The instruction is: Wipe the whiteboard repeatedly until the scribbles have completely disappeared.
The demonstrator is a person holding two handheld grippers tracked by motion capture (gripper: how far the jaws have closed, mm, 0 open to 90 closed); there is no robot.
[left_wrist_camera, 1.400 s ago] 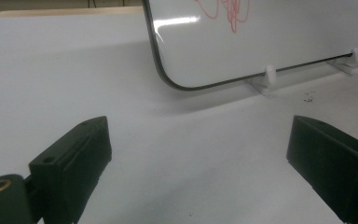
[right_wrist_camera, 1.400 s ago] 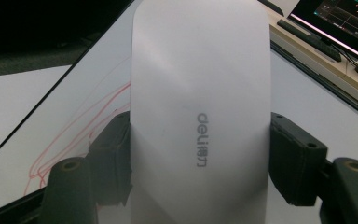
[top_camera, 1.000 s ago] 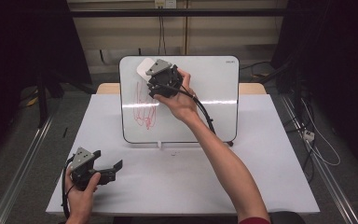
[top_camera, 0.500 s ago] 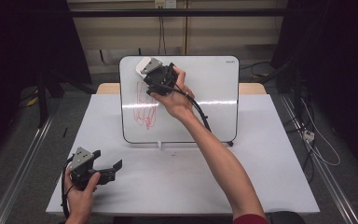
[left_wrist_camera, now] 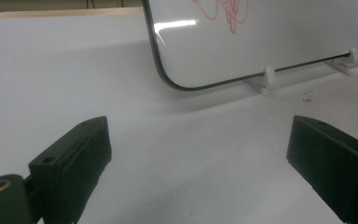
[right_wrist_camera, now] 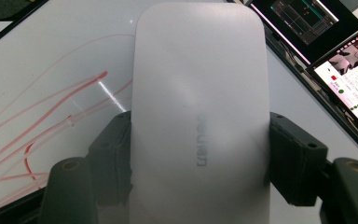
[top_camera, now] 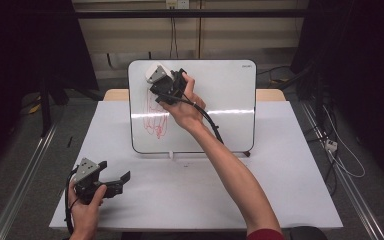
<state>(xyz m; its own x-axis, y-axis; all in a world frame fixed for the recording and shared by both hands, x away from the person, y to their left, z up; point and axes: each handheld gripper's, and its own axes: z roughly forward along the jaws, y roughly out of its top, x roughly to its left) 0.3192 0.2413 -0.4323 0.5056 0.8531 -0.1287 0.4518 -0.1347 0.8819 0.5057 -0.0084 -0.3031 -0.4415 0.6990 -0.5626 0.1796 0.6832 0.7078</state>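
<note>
Clamping a white eraser (right_wrist_camera: 198, 116), right claw (top_camera: 166, 85) meets whiteboard (top_camera: 220, 95).

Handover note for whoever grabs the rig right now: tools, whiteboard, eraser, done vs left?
Right tool: shut on the white eraser, held against the upper left of the whiteboard.
Left tool: open, holding nothing, low over the table in front of the board.
Done: eraser picked up and brought to the board.
Left: the red scribble is mostly there; wipe it off.
</note>
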